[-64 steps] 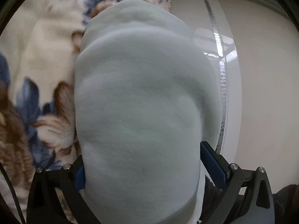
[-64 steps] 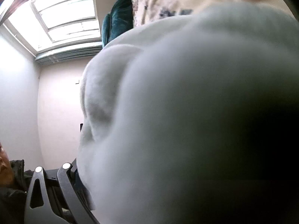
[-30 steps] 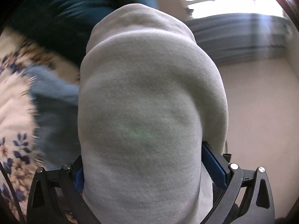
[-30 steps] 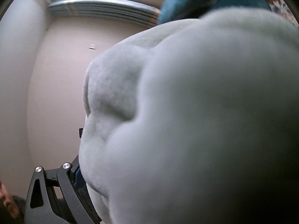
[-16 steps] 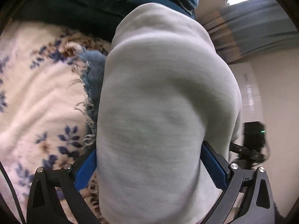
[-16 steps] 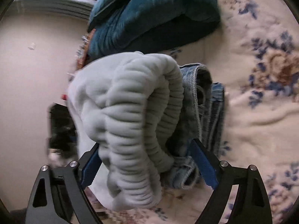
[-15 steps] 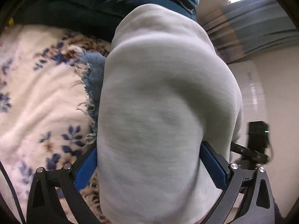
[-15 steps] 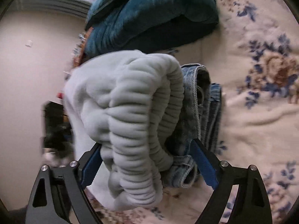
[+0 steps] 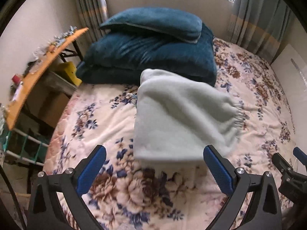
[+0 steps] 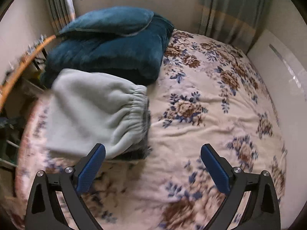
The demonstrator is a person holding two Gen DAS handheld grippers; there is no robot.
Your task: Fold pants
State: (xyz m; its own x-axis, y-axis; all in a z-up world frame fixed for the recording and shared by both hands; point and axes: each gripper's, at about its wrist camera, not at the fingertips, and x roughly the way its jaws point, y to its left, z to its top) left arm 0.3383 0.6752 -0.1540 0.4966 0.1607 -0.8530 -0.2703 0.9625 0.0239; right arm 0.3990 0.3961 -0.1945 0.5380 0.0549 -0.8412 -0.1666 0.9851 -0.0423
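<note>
The folded pale grey-green fleece pants lie on the floral bedspread, in front of the dark teal pillows. In the right wrist view the pants show their gathered elastic waistband, with folded blue jeans peeking out beneath. My left gripper is open and empty, just short of the pants' near edge. My right gripper is open and empty, to the right of the pile. The right gripper also shows at the left wrist view's right edge.
Two dark teal pillows are stacked at the head of the bed. An orange-topped side table with clutter and a rack stands left of the bed. A white panel lines the right side. Curtains and a window are behind.
Both grippers have let go of the folded pants, opened and pulled back. The pants now rest on the bed on top of the jeans.
</note>
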